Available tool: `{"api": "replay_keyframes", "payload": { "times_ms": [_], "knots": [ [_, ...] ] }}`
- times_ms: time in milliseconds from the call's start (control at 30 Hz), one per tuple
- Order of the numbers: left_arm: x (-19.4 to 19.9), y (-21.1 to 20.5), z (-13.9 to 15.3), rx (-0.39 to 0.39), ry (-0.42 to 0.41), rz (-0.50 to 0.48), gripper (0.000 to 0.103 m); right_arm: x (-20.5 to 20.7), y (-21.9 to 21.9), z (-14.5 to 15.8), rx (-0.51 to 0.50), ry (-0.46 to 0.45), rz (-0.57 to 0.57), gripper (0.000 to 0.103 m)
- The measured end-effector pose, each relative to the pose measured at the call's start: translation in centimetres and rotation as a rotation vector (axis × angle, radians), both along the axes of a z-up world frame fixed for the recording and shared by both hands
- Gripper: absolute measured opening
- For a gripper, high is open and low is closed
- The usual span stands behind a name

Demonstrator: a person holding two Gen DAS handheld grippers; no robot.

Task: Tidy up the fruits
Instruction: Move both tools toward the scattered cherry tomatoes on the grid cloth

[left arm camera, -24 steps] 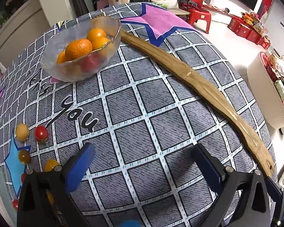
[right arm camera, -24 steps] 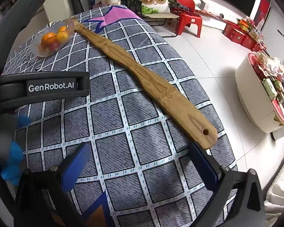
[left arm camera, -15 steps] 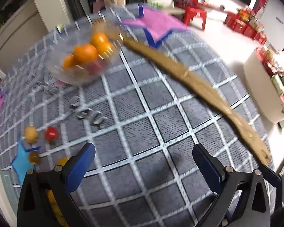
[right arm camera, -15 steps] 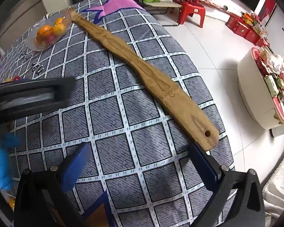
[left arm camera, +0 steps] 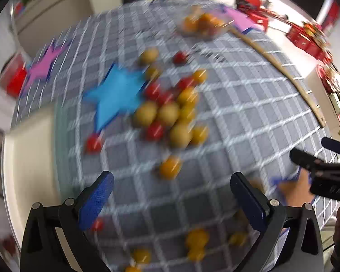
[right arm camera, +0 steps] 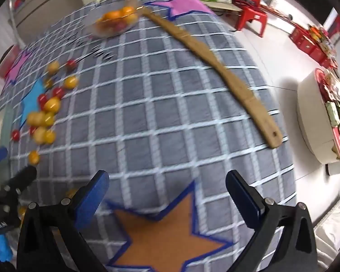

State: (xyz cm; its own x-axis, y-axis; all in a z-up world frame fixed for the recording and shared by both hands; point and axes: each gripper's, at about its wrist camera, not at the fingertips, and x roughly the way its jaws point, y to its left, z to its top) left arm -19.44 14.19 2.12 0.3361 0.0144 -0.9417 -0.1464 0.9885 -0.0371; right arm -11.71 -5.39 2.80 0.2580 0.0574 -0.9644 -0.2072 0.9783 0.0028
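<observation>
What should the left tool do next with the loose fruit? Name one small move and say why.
Probably lower the left tool onto the lone orange fruit just ahead of it. Its jaws stand wide open and empty, that fruit sits apart from the cluster, and the glass bowl lies far across the cloth.

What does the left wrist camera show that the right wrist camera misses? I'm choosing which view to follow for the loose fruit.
Only the left wrist view shows the small fruit lying close in by the open left gripper, and the whole loose pile.

Only the right wrist view shows the orange star under the open right gripper and the far end of the wooden stick with its hole.

Both show the glass bowl of oranges, the blue star and the checked cloth.
</observation>
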Motion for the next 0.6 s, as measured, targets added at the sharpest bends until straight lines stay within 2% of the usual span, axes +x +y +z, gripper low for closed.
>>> {"api": "replay_keyframes", "payload": {
  "times_ms": [67,200,433,533,600],
  "knots": [
    [-1.7,1.2,-0.9,-0.018,0.03,0.026,0.103,-0.4,1.1,0.2,0.003,0.016,0.017,0.103],
    [-3.5,2.1,-1.6,0.007,0.052,0.024,0.103,-2.1,3.0,-0.1,0.016,0.049,0.032,0.103],
    [-5.9,3.0,-1.9,0.026,0.031,0.017,0.103,-2.7,5.6,-0.6,0.027,0.076,0.044,0.103],
    [-6.4,2.8,-1.7,0.043,0.029,-0.009,0.103,-2.7,6.7,-0.8,0.021,0.071,0.053,0.103],
    [-4.3,4.4,-1.1,0.044,0.041,-0.013,0.103,-3.2,7.0,-0.7,0.018,0.069,0.057,0.103]
  ]
}}
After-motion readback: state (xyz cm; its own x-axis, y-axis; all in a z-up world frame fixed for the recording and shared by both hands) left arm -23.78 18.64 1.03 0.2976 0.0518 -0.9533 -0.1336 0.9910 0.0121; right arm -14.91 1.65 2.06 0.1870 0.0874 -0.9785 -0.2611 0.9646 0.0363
